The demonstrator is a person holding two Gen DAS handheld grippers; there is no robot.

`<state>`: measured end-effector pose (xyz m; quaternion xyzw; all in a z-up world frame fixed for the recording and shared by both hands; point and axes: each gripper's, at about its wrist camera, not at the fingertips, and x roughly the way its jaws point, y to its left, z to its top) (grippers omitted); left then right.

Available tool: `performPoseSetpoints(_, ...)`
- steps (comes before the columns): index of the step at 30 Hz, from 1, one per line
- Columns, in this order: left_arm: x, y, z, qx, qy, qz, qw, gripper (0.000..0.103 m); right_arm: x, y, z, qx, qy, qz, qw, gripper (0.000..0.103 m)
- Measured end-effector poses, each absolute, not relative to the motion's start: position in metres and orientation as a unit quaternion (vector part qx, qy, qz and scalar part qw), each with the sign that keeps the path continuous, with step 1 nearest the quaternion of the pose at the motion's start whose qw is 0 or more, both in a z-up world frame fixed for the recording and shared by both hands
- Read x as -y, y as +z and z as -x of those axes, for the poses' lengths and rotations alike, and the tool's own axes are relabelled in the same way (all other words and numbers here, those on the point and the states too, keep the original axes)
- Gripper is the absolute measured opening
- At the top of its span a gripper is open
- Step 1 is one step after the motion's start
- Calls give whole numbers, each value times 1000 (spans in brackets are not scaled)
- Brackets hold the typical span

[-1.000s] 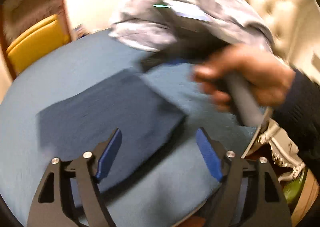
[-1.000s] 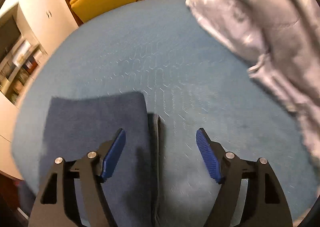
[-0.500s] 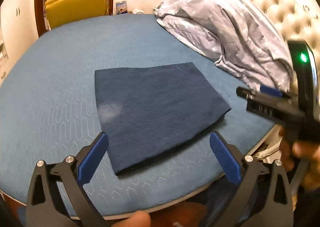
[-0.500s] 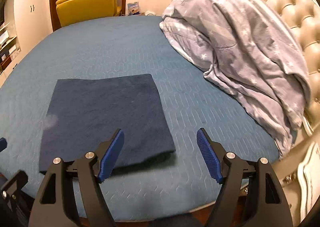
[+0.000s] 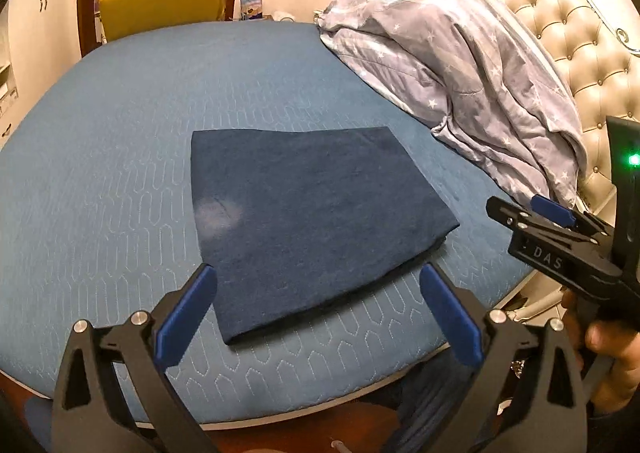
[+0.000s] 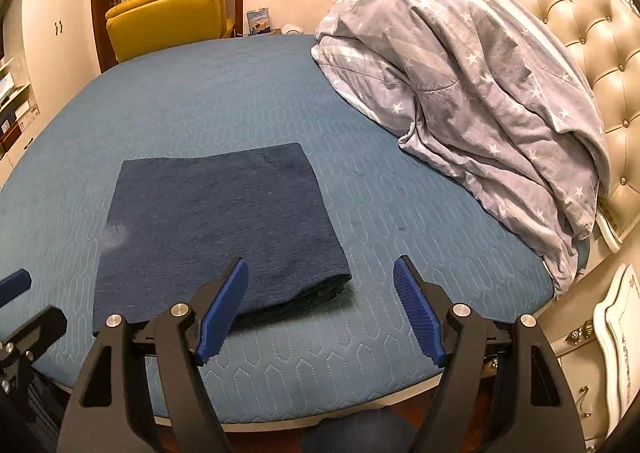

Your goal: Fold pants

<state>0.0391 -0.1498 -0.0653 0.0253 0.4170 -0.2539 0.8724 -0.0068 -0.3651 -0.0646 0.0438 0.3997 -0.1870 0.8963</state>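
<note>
The dark blue pants [image 5: 308, 209] lie folded into a flat rectangle on the blue bed [image 5: 120, 141]; they also show in the right wrist view [image 6: 216, 225]. My left gripper [image 5: 316, 289] is open and empty, held above the near edge of the bed, short of the pants. My right gripper [image 6: 320, 285] is open and empty, above the pants' near right corner. The right gripper also shows at the right of the left wrist view [image 5: 560, 229], held in a hand. A tip of the left gripper shows at the left of the right wrist view [image 6: 16, 285].
A crumpled grey star-print duvet [image 6: 472, 85] is piled at the right against a tufted cream headboard [image 6: 560, 5]. A yellow armchair [image 6: 168, 21] stands beyond the bed. A white nightstand [image 6: 616, 333] is at the lower right. The bed's rounded front edge [image 6: 280, 417] is close below.
Both grippers have pulled back and up from the pants towards the bed's near edge. The pants stay folded flat. Both grippers remain open.
</note>
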Motion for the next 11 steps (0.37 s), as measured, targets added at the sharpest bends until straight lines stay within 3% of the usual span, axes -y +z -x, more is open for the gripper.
performPoseSetpoints(11, 164, -66, -41, -417, -240, -57, 875, 101, 368, -70, 7, -405, -183, -45, 895, 73)
